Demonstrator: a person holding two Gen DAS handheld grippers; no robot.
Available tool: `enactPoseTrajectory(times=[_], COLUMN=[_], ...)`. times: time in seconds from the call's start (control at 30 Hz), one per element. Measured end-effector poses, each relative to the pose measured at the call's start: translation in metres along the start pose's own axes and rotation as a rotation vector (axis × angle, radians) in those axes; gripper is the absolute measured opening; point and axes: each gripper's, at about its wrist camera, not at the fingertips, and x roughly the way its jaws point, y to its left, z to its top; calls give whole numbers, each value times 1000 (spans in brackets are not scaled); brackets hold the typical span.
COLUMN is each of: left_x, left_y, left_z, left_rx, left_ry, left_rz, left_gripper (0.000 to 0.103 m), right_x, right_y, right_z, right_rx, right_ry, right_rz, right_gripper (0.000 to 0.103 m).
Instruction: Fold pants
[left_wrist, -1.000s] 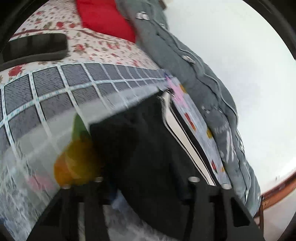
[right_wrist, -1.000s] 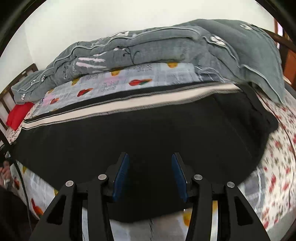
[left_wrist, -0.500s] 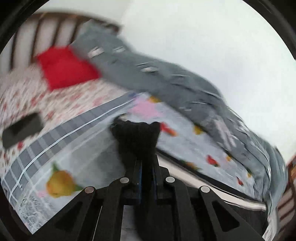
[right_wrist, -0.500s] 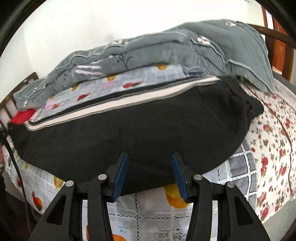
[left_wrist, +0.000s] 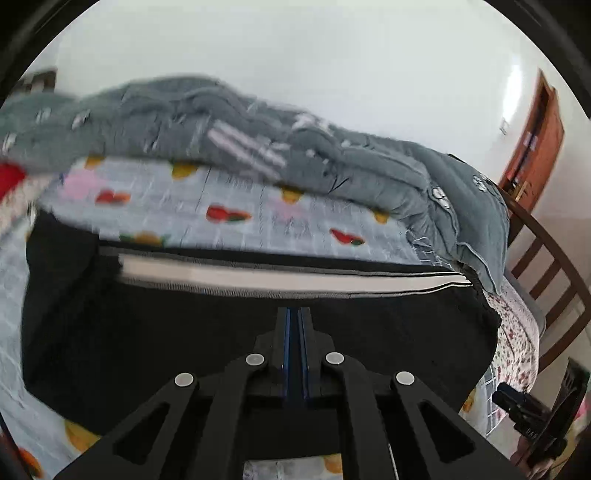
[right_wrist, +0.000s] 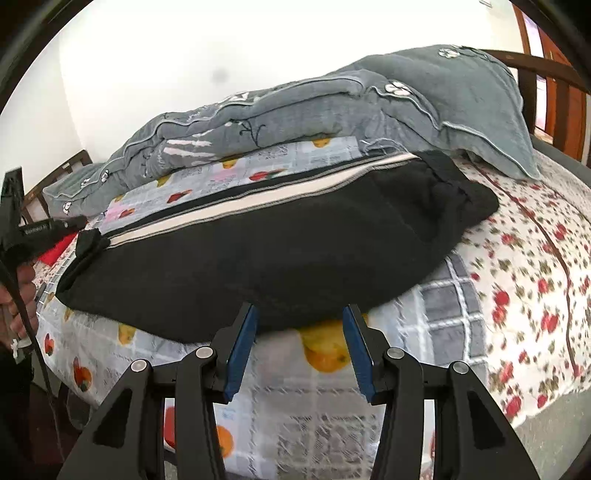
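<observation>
The left gripper (left_wrist: 294, 314) has just closed; its fingers now meet, clamping a black fold of the pants (right_wrist: 280, 258) at their left end. That end has lifted off the bed (right_wrist: 517, 295), starting the fold. The right gripper (right_wrist: 299, 332), fingers apart, hovers at the near hem. Rightward, bare bedsheet leaves room.

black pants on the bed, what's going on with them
A person holding a gripper in each hand is folding the black pants, which lie flat on the bed in front of a grey quilt. The right gripper hovers at their near edge, jaws open and gripping nothing. The left gripper has its jaws shut, with no cloth visible between them.
</observation>
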Motion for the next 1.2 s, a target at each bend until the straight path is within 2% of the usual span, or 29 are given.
enactPoseTrajectory(times=[0.13,0.2,0.27,0.3,0.33,0.4,0.5,0.7,0.77,0.9,0.97,1.0,1.03,1.1,1.13,1.17,1.2], left_x=[-9,-14,-20,-25,-31,-38,-31,17,39,87,103,104,101,92,89,86,83], left_y=[31,51,78,92,104,131,156,166,158,144,147,150,153,163,165,164,159], left_z=[-7,-7,-7,-7,-7,-5,4,23,27,31,31,33,34,38,39,41,42], left_rx=[-32,-51,-79,-94,-108,-120,-134,-99,-54,86,107,88,62,-11,-27,-31,-12], left_ry=[-1,-10,-20,-44,-74,-96,-65,1,43,132,167,154,137,104,91,86,78], left_rz=[60,96,171,214,250,292,305,306,304,411,510,535,540,532,508,474,485], left_gripper=[5,14,66,72,73,73,73,73,73,73,73,72,65,43,18,11,10], right_x=[3,6,12,16,19,25,34,49,53,62,66,67,67,67,67,67,67], right_y=[-9,-9,-3,1,4,13,29,51,53,50,47,46,46,45,45,45,44], right_z=[-4,-4,-3,-3,-3,-2,-1,4,6,10,11,11,12,12,12,12,12], right_rx=[29,40,39,38,36,25,6,-25,-31,-18,-10,-8,-10,-17,-19,-19,-20], right_ry=[18,23,31,37,42,51,60,77,79,88,91,91,90,88,89,88,87], right_rz=[-4,3,3,2,2,3,6,13,10,11,5,3,-3,-8,-5,-3,0], right_gripper=[48,48,48,48,48,48,48,48,48,48,48,48,48,48,48,48,48])
